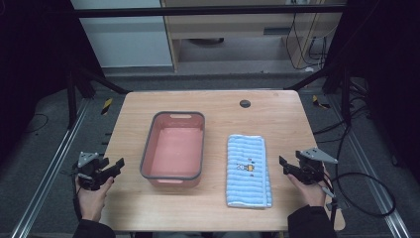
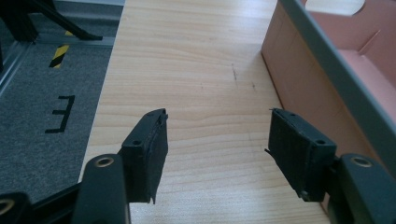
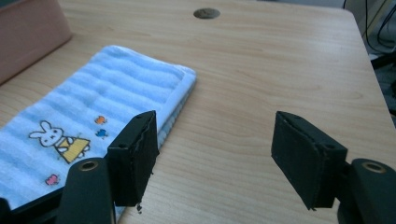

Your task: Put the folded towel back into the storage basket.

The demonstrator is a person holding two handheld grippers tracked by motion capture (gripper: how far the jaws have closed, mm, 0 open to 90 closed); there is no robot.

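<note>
A pink bin with a grey rim (image 1: pixel 146 148) stands in the middle of the wooden table. To its right lies a folded blue striped towel (image 1: pixel 247 171) with a small rabbit print. My left gripper (image 1: pixel 118 166) hovers at the table's left edge, open and holding nothing, left of the bin. In the left gripper view its jaws (image 2: pixel 217 140) frame bare wood beside the pink bin wall (image 2: pixel 303 84). My right gripper (image 1: pixel 283 166) is open just right of the towel. Its own view shows the jaws (image 3: pixel 219 144) spread over wood at the edge of the towel (image 3: pixel 93 107).
A dark round grommet (image 1: pixel 245 103) is set in the table near the far edge. Grey carpet and metal rails (image 1: pixel 49 168) run along the table's left side, with cables (image 1: pixel 361 183) on the floor at right. A black frame post (image 1: pixel 74 94) stands at far left.
</note>
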